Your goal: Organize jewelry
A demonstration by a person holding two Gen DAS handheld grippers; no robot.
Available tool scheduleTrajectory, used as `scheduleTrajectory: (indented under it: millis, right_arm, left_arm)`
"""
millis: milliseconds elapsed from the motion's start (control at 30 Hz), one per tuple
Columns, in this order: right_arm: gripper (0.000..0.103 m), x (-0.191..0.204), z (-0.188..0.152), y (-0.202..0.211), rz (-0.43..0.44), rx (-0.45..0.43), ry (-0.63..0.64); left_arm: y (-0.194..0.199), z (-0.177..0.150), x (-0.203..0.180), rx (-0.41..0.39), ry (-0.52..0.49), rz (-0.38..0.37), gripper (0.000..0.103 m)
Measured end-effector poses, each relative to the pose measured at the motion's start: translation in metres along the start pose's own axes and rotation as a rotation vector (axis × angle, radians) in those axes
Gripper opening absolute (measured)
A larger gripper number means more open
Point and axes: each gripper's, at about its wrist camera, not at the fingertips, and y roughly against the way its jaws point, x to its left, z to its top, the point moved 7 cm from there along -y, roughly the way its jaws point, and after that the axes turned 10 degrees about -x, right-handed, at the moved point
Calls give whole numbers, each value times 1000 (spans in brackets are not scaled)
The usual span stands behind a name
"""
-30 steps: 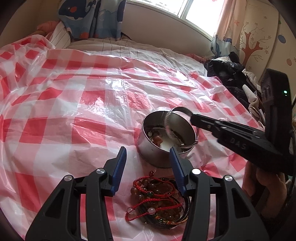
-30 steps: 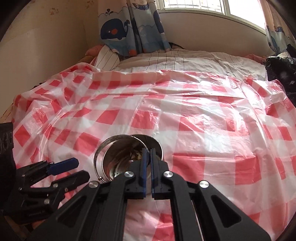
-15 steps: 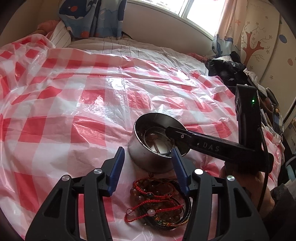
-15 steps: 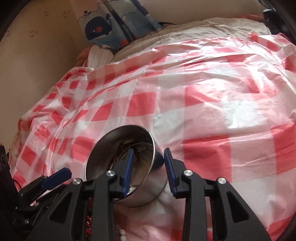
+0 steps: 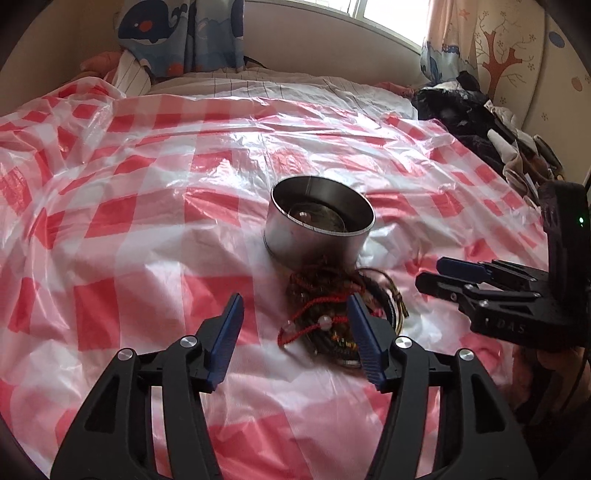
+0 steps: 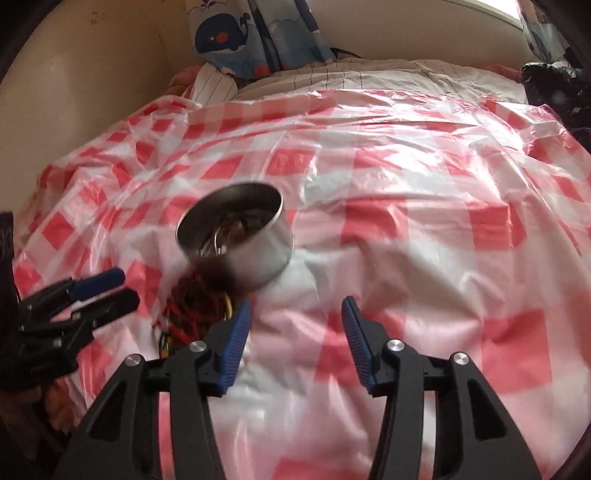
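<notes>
A round steel tin (image 5: 319,225) stands on the red-and-white checked plastic sheet (image 5: 147,221), with a clear bangle and other pieces inside. It also shows in the right wrist view (image 6: 240,236). A pile of red cord and bead bracelets (image 5: 332,306) lies just in front of the tin, and it shows blurred in the right wrist view (image 6: 195,306). My left gripper (image 5: 293,336) is open and empty, with its right finger beside the pile. My right gripper (image 6: 295,332) is open and empty, to the right of the pile and short of the tin.
The sheet covers a bed. Dark clothes and clutter (image 5: 480,122) lie at the bed's right edge. A whale-print curtain (image 5: 177,33) and a striped pillow are at the far end under a window. A wall (image 6: 74,74) runs along the left side.
My right gripper let the clear bangle go into the tin, opened wide and drew back to the right. My left gripper pulled back from the tin and the pile.
</notes>
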Motion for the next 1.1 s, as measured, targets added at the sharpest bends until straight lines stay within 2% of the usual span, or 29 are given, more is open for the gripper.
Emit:
scheduleTrajectory:
  millis: [67, 200, 367, 400, 467, 700, 767, 833, 867, 900, 933, 1000, 1100]
  right_arm:
    - [50, 3, -15, 4, -8, 20, -2]
    - [50, 10, -11, 8, 13, -30, -9]
    - [50, 12, -13, 3, -4, -28, -19]
    - [51, 11, -12, 4, -5, -36, -21]
    - [60, 11, -10, 5, -13, -51, -27]
    - [61, 9, -6, 5, -5, -74, -48]
    - [61, 10, -6, 3, -6, -72, -48]
    - [61, 11, -5, 3, -3, -77, -46]
    - [61, 11, -5, 2, -3, -78, -44]
    - [61, 12, -5, 1, -4, -80, -42]
    - [61, 13, -5, 0, -4, -83, -41]
    - [61, 14, -4, -1, -3, -91, -40]
    - [61, 19, -2, -1, 6, -104, -27]
  left_arm:
    - [4, -11, -3, 8, -13, -7, 59]
    - [3, -21, -1, 1, 0, -12, 59]
    - [-2, -21, -5, -2, -12, -38, 59]
    - [-3, -18, -7, -5, -23, -43, 59]
    - [-7, -14, -10, -7, -45, -53, 59]
    - [-26, -14, -12, 29, -50, -92, 55]
    - [-28, -16, -12, 38, -45, -101, 48]
    - [-30, -17, -11, 45, -36, -103, 32]
    - [-31, -17, -10, 44, -33, -107, 29]
    - [-30, -18, -10, 44, -32, -110, 17]
    - [-30, -18, -10, 45, -39, -102, 13]
    - [-27, -17, -9, 40, -37, -111, 9]
    - [-20, -15, -8, 28, -33, -117, 9]
